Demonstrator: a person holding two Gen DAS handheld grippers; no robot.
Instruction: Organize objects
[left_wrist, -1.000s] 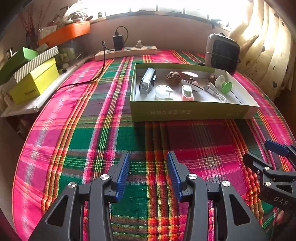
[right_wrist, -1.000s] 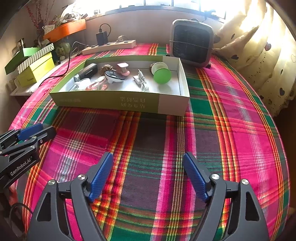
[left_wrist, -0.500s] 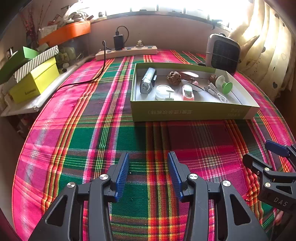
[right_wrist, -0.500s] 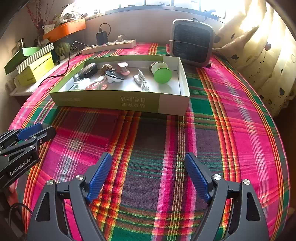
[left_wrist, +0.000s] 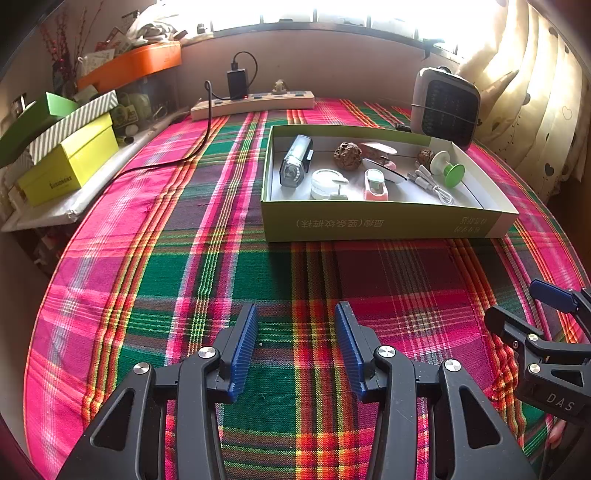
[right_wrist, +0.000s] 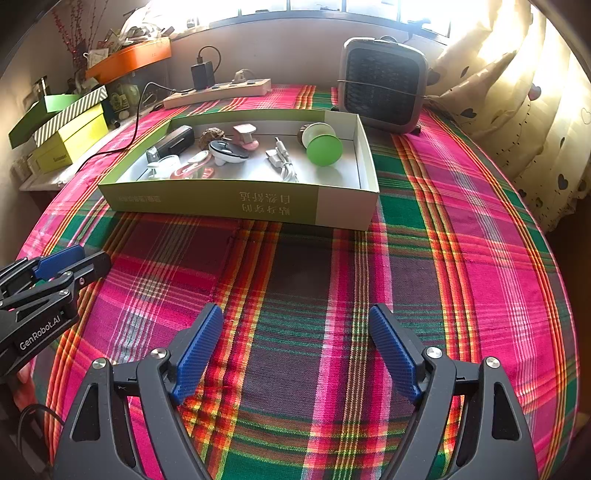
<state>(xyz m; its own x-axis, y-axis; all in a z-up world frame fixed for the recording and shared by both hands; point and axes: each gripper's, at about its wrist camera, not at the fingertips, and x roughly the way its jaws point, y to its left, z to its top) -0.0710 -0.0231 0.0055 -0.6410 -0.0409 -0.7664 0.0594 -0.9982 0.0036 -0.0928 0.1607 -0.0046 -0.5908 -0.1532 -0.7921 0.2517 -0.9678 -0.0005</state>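
Observation:
A shallow green box (left_wrist: 384, 225) (right_wrist: 221, 199) stands on the plaid tablecloth and holds several small items: a black-and-silver light (left_wrist: 295, 164), a brown walnut (left_wrist: 347, 156), a round white case (left_wrist: 325, 182), a pink item (left_wrist: 375, 184), a white cable (right_wrist: 282, 160) and a green-and-white spool (right_wrist: 323, 147). My left gripper (left_wrist: 295, 349) is open and empty, low over the cloth well short of the box. My right gripper (right_wrist: 295, 350) is open wider, empty, to the right of the left one.
A grey fan heater (right_wrist: 384, 94) stands behind the box at the right. A power strip (left_wrist: 255, 105) with a black charger and cable lies at the back. Green and yellow boxes (left_wrist: 70, 162) are stacked on a ledge at the left. Curtains hang at the right.
Both grippers have drawn back very slightly from the box; otherwise nothing has moved.

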